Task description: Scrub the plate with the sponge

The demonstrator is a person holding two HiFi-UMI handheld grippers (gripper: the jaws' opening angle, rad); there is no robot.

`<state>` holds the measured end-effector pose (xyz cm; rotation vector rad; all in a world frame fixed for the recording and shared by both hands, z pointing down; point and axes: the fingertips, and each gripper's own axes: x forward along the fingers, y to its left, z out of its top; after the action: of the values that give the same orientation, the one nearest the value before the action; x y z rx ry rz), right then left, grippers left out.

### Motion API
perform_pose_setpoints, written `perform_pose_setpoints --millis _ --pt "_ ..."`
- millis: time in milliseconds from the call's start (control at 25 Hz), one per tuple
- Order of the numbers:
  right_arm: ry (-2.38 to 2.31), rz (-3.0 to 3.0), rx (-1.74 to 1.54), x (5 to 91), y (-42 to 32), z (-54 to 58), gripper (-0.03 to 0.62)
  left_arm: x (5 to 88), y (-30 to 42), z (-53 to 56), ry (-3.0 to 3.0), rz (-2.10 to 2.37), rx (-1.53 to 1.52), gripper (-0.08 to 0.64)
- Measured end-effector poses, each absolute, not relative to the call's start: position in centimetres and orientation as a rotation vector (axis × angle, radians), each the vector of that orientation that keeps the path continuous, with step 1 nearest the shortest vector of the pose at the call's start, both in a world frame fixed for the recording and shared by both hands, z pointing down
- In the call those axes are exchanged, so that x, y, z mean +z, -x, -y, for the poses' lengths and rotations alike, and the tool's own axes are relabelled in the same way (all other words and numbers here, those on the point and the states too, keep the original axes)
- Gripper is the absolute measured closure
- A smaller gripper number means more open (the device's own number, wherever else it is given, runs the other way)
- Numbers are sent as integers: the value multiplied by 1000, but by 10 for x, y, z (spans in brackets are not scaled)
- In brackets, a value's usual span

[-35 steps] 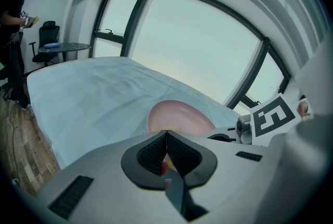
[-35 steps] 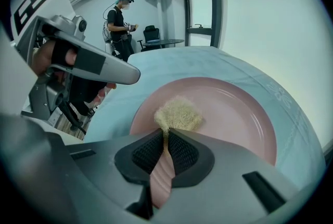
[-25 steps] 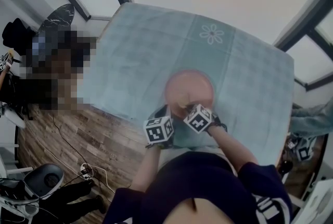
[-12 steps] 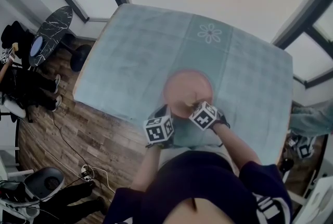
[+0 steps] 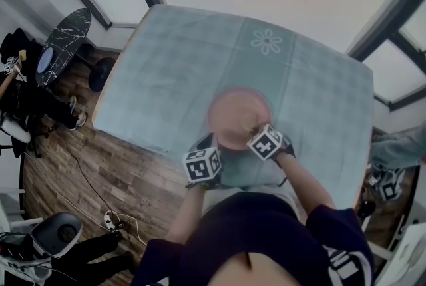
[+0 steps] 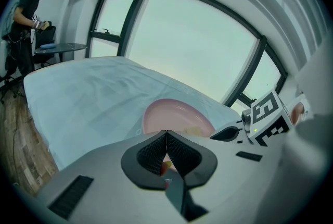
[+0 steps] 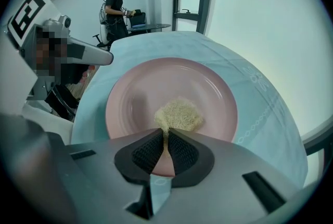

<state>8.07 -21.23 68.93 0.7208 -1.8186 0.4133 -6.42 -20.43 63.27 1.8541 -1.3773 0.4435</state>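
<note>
Bright studio-like room: tall windows [image 6: 197, 46], wood floor [image 5: 126, 175], cloth-covered table [image 5: 166, 65], trailing cables [image 5: 83, 178].

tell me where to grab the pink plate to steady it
Pinch the pink plate by its raised rim on the near left, coming in low from the person's side. It lies flat on the tablecloth, and the sponge in the right tool takes the near right.

Head view steeply down over table [image 5: 173, 65], gripper views low, close along their jaws, all sharing the plate [image 7: 171, 87]

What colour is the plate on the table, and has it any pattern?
The plate is plain pale pink, without any pattern. The right gripper view shows it best.
</note>
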Motion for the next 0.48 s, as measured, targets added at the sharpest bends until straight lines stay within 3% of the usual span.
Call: perform_pose_setpoints --millis 480 --pt "-710 1830 370 686 -77 241 557 635 57 206 -1852 1354 483 551"
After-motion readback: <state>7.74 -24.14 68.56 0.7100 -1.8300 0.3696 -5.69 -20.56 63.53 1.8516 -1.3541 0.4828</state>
